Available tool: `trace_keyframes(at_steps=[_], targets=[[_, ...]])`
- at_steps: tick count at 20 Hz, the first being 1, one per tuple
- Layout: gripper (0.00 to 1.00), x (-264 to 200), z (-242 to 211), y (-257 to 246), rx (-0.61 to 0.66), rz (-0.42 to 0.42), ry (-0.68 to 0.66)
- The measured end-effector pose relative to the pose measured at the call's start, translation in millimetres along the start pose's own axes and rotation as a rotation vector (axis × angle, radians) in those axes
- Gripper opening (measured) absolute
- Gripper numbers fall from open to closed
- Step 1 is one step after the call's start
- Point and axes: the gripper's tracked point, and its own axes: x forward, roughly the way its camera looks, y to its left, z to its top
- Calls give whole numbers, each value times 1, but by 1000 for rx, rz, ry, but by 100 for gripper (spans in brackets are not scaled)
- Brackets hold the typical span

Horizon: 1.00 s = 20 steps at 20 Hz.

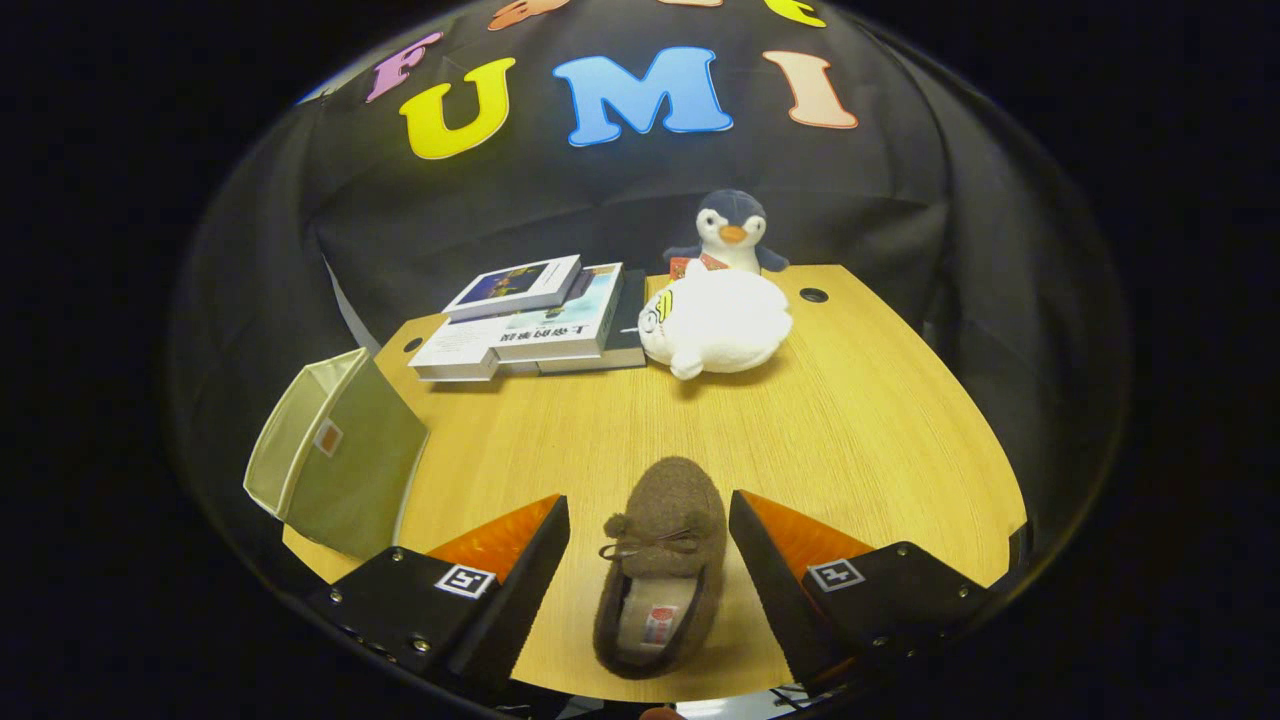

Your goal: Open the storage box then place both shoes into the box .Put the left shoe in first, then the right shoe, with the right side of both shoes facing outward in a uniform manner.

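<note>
Claw [648,515] held apart, fingers not touching shoe. 1 brown shoe [662,568] seen between fingers at near edge of surface [880,420], toe pointed away. Fabric storage box [335,455] tilted at left edge. Books [535,318], white plush [715,320], penguin toy [731,232] ranged along far edge.

hand-held gripper [648,520], 2 fingers spread wide apart

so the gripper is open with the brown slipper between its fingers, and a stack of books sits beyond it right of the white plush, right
Nearly. In the gripper view the books sit left of the white plush. The gripper is open with the brown slipper between its fingers.
</note>
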Motion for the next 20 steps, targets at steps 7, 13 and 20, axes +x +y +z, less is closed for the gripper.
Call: trace_keyframes(at_steps=[7, 13, 20], targets=[[98, 18, -46, -33, -51, -25, 91], [98, 27, -66, -35, -49, 6, 140], [90, 37, -91, -43, -48, 17, 219]])
